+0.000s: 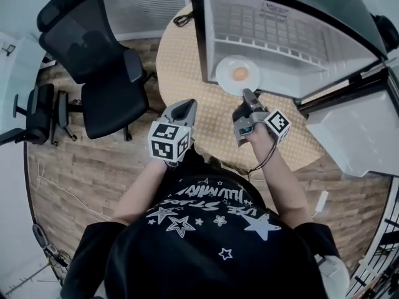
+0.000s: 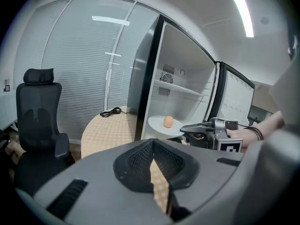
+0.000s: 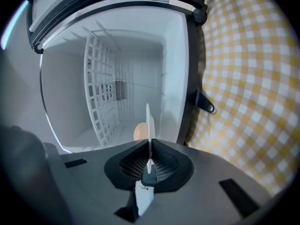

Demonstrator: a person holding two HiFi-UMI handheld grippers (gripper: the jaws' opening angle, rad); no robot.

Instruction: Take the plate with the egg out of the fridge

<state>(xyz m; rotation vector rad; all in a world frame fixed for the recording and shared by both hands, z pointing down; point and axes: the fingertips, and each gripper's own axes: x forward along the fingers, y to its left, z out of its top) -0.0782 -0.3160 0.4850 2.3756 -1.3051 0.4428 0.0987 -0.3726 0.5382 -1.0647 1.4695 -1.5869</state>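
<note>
Past the person's star-printed shirt [image 1: 206, 229], the left gripper [image 1: 185, 108] hovers over the checked tabletop's [image 1: 187, 61] near edge, jaws together and empty. The right gripper [image 1: 248, 93] is clamped on the near rim of the white plate [image 1: 229, 80]. A brown egg [image 1: 240, 73] sits at the plate's centre, at the open fridge's [image 1: 280, 42] front edge. Bare tabletop lies to the left.

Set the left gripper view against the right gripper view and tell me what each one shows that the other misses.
Only left: the office chair, a black cable, the right gripper seen from the side, and the left gripper, shut and empty. Only right: the jaws clamped on the rim of the plate, seen edge-on, and the shelf's wire grid. Both: the plate, the egg, the open fridge, the checked table.
</note>
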